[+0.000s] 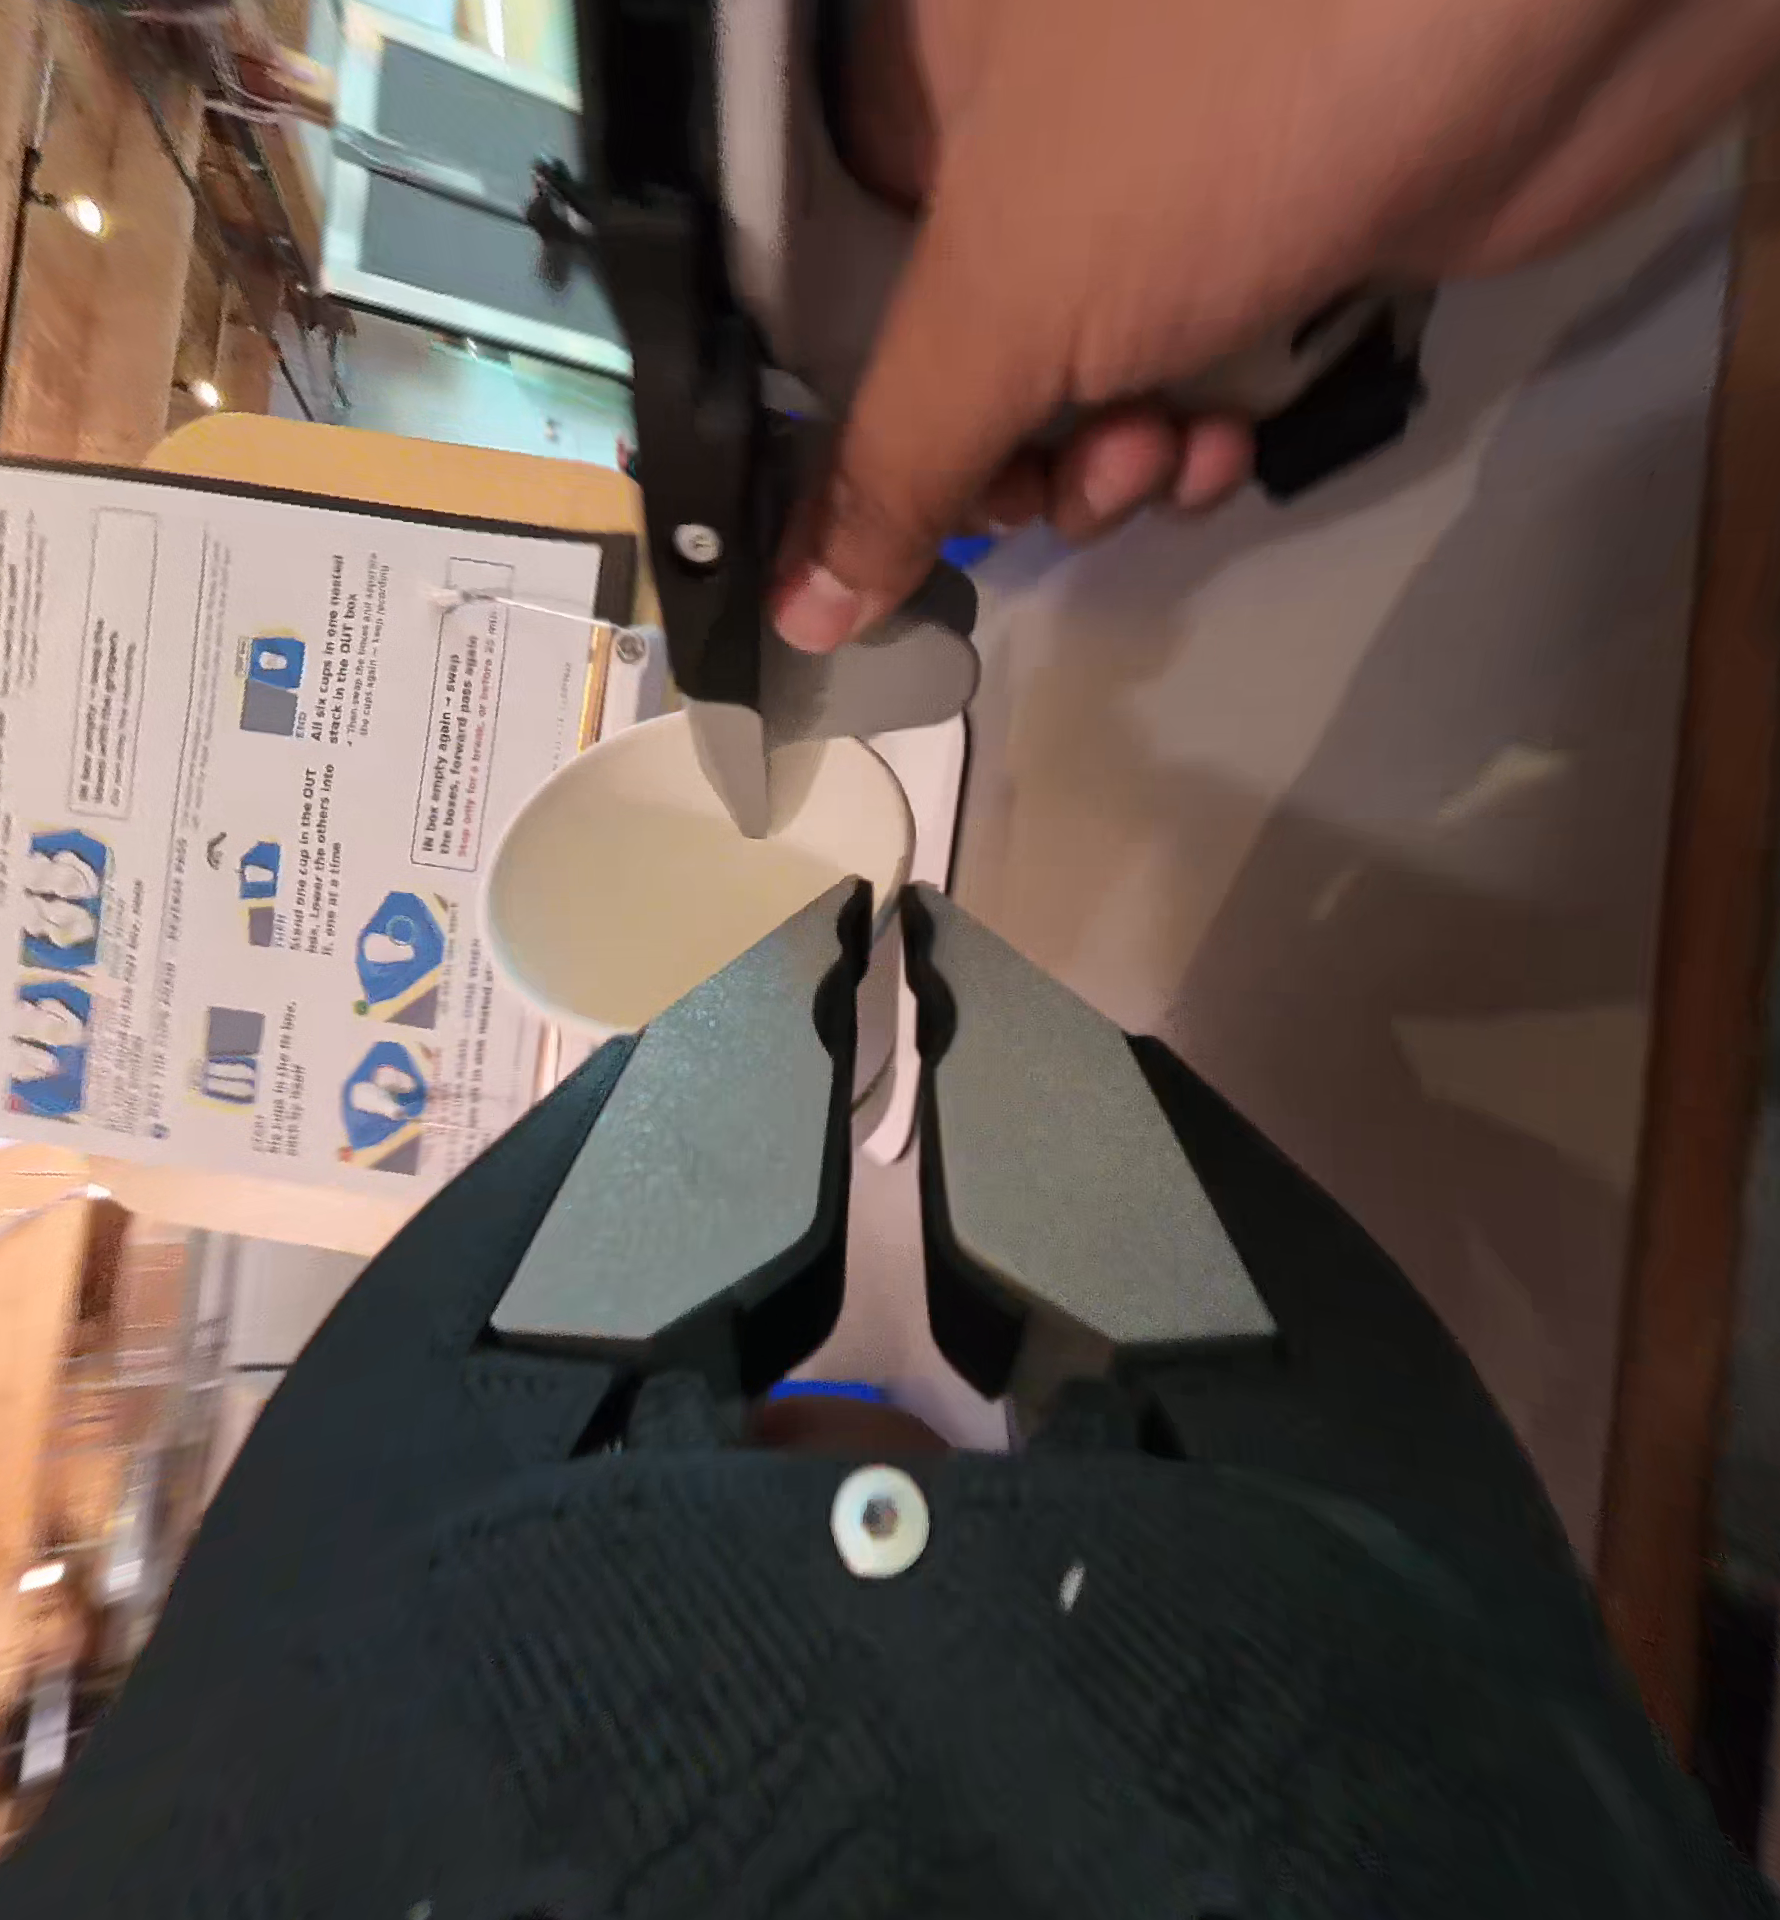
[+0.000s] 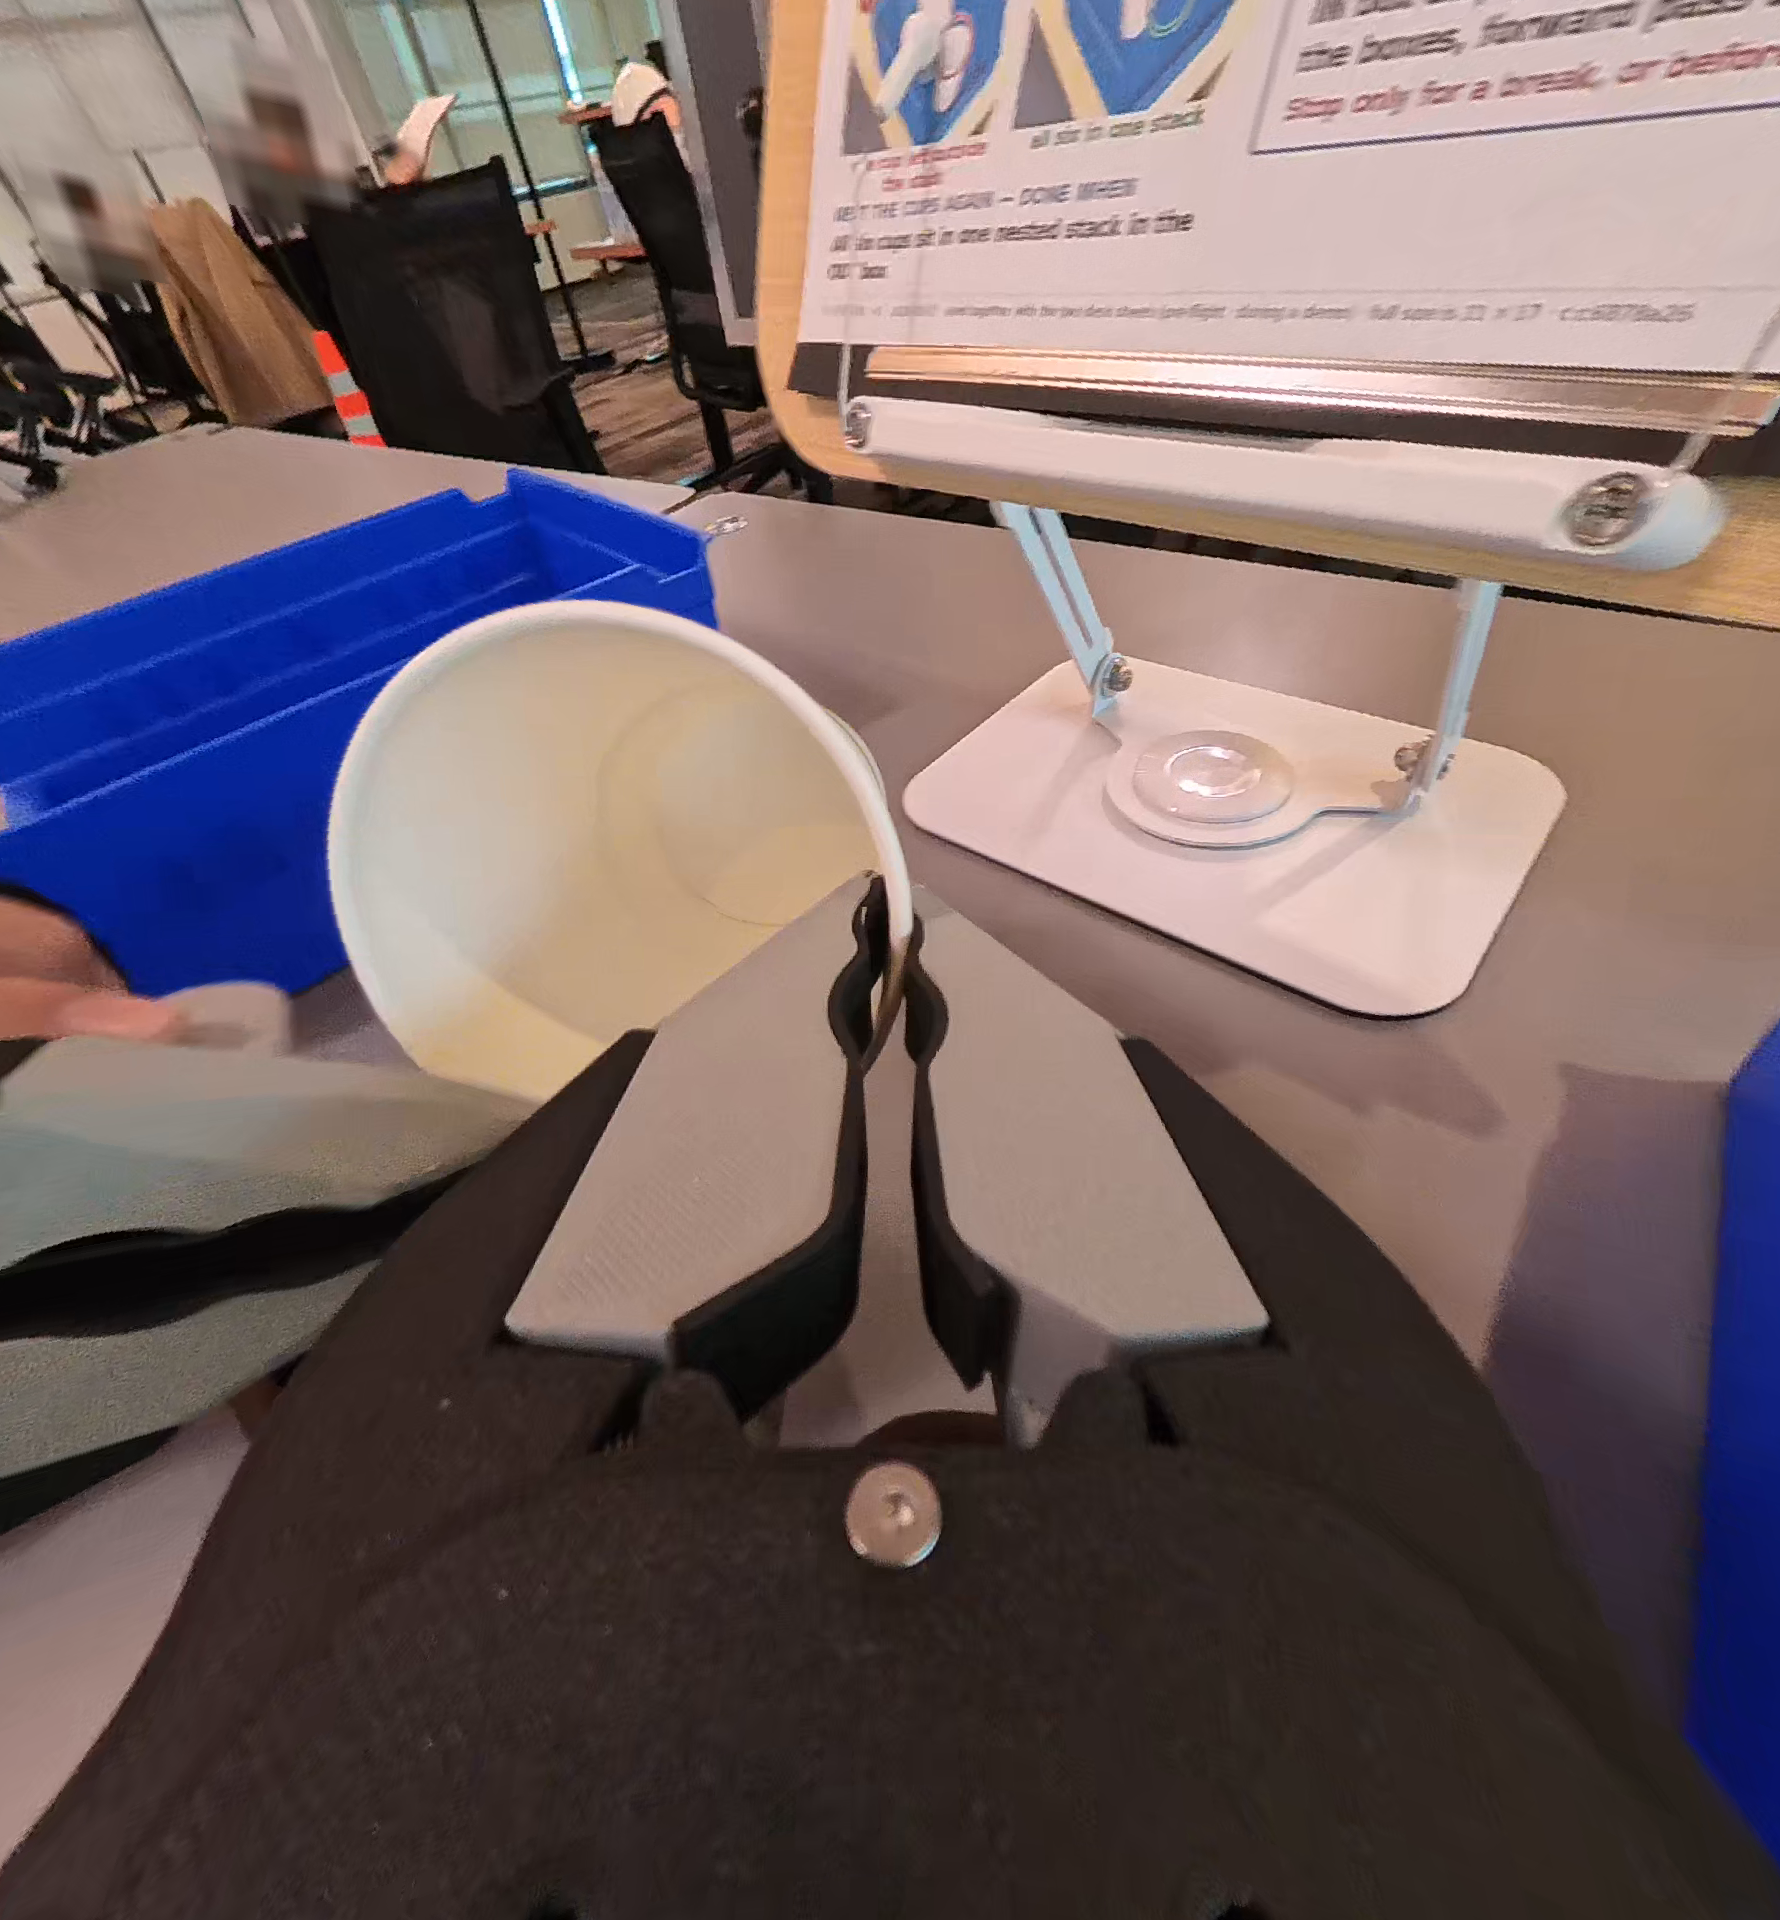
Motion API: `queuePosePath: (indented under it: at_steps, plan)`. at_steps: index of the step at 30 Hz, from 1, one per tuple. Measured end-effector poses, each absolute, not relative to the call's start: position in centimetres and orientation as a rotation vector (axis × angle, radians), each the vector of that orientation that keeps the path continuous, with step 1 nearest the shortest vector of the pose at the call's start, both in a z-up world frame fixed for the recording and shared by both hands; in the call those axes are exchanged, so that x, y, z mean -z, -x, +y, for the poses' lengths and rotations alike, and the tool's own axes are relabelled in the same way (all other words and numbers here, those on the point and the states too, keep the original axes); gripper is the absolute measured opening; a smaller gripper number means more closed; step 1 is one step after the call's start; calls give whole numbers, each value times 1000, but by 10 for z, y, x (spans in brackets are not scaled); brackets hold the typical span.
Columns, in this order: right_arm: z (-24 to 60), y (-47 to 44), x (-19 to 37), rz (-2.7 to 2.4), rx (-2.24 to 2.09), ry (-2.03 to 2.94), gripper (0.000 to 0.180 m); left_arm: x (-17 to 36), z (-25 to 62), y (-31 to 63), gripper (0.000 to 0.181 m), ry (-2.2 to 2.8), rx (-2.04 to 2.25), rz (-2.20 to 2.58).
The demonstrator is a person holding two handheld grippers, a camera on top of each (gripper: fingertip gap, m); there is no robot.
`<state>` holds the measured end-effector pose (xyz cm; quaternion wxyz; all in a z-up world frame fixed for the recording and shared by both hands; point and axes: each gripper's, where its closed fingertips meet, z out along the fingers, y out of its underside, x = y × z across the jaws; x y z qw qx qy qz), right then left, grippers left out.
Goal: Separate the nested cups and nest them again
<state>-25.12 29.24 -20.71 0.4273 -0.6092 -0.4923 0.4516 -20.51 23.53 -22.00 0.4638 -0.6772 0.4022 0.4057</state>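
Observation:
A white paper cup (image 2: 553,852) is held tilted above the grey table, its open mouth toward the right wrist camera. My right gripper (image 2: 891,920) is shut on its rim at the right side. In the left wrist view the same cup (image 1: 647,883) shows its inside. My left gripper (image 1: 886,899) is shut on the cup's near rim. The right gripper (image 1: 761,800), held by a hand (image 1: 1229,260), reaches in from above onto the far rim. The left gripper (image 2: 211,1023) shows blurred at the left of the right wrist view. I cannot tell whether another cup is nested inside.
A blue bin (image 2: 190,665) stands behind the cup on the left and another blue bin (image 2: 1779,1351) at the right edge. An instruction sheet stand (image 2: 1281,436) with a white base (image 2: 1385,894) stands to the right. Chairs stand beyond the table. The gap from one gripper's tips to the other's is roughly 7 centimeters.

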Motion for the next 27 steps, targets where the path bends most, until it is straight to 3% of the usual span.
queuePosePath:
  at_steps: [8,14,19,27]
  plan:
    - [316,240,189,-1081,-1138,1484,0,179,220,189,0,1558,-305,488]
    - [315,222,153,-1016,-1106,1369,0,201,229,235,0,1647,-376,316]
    - [331,175,92,-856,-1090,1246,0,205,229,255,0,1690,-340,199]
    - [451,93,37,-832,-878,1443,0,218,225,285,0,1780,-323,47]
